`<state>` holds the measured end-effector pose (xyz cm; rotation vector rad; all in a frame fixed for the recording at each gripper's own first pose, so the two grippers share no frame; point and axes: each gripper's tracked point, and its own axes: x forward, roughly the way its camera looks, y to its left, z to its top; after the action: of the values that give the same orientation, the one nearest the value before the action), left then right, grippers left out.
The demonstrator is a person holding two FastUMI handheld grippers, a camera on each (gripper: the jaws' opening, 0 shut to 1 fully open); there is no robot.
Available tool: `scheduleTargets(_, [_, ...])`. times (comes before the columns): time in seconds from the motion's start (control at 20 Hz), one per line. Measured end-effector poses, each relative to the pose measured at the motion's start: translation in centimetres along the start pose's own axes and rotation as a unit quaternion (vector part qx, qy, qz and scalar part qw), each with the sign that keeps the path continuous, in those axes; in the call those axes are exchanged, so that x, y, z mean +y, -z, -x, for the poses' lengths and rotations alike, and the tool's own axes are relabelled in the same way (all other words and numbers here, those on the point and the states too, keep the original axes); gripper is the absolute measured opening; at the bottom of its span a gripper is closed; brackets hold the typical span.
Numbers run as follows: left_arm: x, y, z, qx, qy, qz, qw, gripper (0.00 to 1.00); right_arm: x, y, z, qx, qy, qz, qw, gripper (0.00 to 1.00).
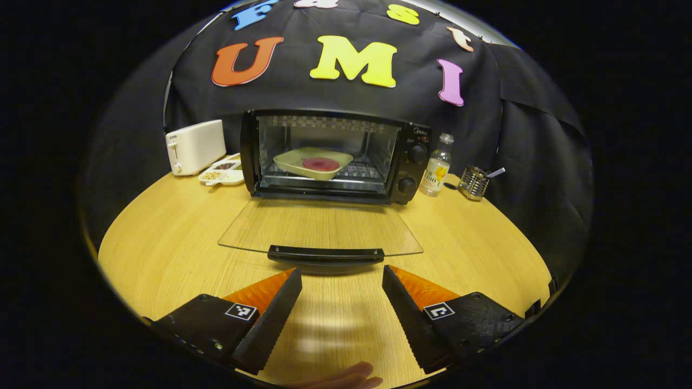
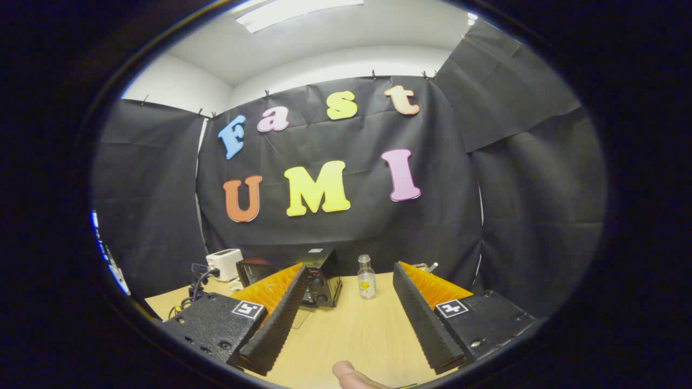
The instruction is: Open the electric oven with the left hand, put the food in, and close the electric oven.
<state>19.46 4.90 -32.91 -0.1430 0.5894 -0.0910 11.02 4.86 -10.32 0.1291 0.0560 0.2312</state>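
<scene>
The left hand-held gripper (image 1: 341,281) has two long wedge-shaped fingers with ribbed, saw-toothed inner faces, each set on a rough-textured block bearing a small square black-and-white marker and a few round screws along its edge. The right hand-held gripper (image 2: 350,281) is built alike, with the same ribbing, markers and screws. A bare fingertip (image 2: 354,376) shows just below it.

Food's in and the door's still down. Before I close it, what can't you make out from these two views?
- Oven, right gripper view: the right tongs cover its cavity and door.
- Red food on the tray, left gripper view: too small to identify.
- Knobs, left gripper view: settings too small to read.
- Utensil holder, left gripper view: contents too small to tell.
- Hand behind the left tongs: cut off by the bottom edge.
</scene>
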Motion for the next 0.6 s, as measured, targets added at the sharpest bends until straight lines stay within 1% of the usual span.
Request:
scheduleTargets(0.15, [1.1,-0.3,-1.7,0.005,-0.035,-0.025,0.999,0.96,0.1,0.0,-0.5,-0.006,-0.016,0.003,1.0,1.0])
scheduleTargets(0.25, [1.0,-0.1,-2.7,0.01,-0.037,-0.029,0.999,0.96,0.2,0.0,-0.8,-0.007,-0.023,0.009,1.0,1.0])
scheduleTargets(0.35, [1.8,-0.3,-3.2,0.014,-0.055,-0.044,0.997,0.96,0.6,0.0,-1.0,-0.012,-0.032,0.01,0.999,1.0])
scheduleTargets(0.4, [1.9,0.1,-4.0,0.023,-0.055,-0.046,0.997,0.96,0.8,-0.2,-1.2,-0.015,-0.038,0.01,0.999,1.0])
scheduleTargets(0.55, [2.1,0.2,-3.9,0.033,-0.054,-0.033,0.997,0.96,0.8,-0.2,-1.8,-0.019,-0.044,-0.001,0.999,1.0])
scheduleTargets(0.6, [2.0,0.1,-3.9,0.035,-0.054,-0.033,0.997,0.97,0.8,0.0,-2.0,-0.016,-0.046,-0.005,0.999,0.96])
